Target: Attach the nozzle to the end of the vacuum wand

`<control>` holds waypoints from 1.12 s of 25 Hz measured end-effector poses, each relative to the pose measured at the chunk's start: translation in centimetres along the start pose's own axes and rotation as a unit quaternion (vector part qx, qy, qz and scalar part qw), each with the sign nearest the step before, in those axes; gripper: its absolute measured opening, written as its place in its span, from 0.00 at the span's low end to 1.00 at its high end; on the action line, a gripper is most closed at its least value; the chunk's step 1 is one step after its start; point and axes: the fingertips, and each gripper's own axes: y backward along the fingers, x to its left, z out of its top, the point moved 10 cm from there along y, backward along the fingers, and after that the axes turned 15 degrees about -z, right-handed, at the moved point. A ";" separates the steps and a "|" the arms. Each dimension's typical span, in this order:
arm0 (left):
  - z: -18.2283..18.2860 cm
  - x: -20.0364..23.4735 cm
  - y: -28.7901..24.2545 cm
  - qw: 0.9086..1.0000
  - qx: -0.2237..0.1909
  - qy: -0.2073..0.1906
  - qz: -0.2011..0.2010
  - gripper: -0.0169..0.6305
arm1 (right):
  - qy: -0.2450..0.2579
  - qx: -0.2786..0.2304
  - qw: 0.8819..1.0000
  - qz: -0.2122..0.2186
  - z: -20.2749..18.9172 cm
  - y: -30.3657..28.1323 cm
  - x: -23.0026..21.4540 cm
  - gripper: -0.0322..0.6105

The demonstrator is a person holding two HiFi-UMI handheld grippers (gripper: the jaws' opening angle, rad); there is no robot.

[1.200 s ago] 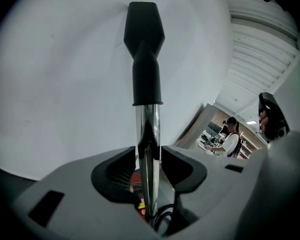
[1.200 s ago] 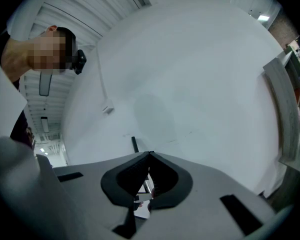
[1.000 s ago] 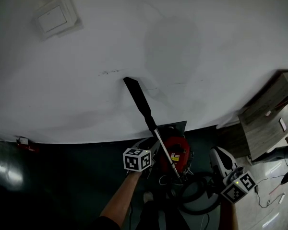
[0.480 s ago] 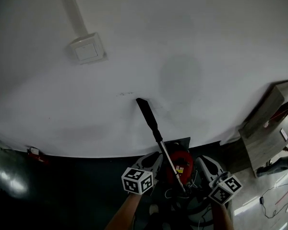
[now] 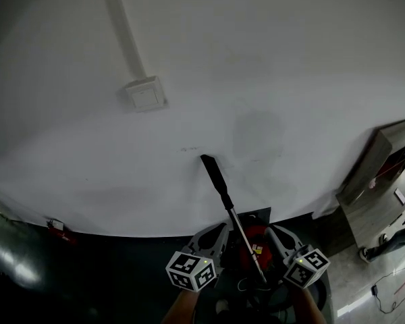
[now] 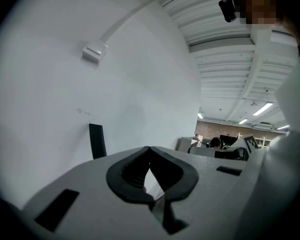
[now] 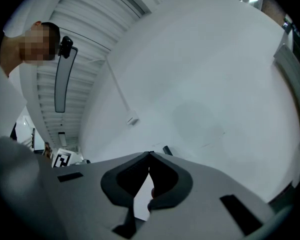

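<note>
At the head view's bottom edge we list: left gripper [image 5: 223,227], jaws closing tip to tip, nothing between; right gripper [image 5: 271,229], jaws together, empty. Between them the wand [image 5: 245,238] rises from a red vacuum [image 5: 258,237], black nozzle [image 5: 214,173] at its far end, against the wall [image 5: 290,79]. Both gripper views show only the nozzle.

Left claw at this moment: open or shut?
Shut. In the left gripper view the left claw has its tips together, with nothing between them.
</note>
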 end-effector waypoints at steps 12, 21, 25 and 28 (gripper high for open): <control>1.6 -2.2 1.7 1.000 -0.014 -0.010 -0.003 0.03 | 0.025 0.002 1.000 0.010 0.0 0.0 2.3 0.08; 1.4 -2.5 2.1 1.000 -0.017 -0.007 -0.001 0.03 | 0.031 0.007 0.999 0.000 0.1 0.7 2.2 0.08; 1.3 -2.9 2.2 1.000 -0.018 -0.007 -0.001 0.03 | 0.024 0.008 1.000 -0.001 -0.1 1.2 2.0 0.08; 1.1 -3.0 2.4 1.000 -0.018 -0.007 0.002 0.03 | 0.020 0.007 1.000 0.000 -0.3 1.5 2.0 0.08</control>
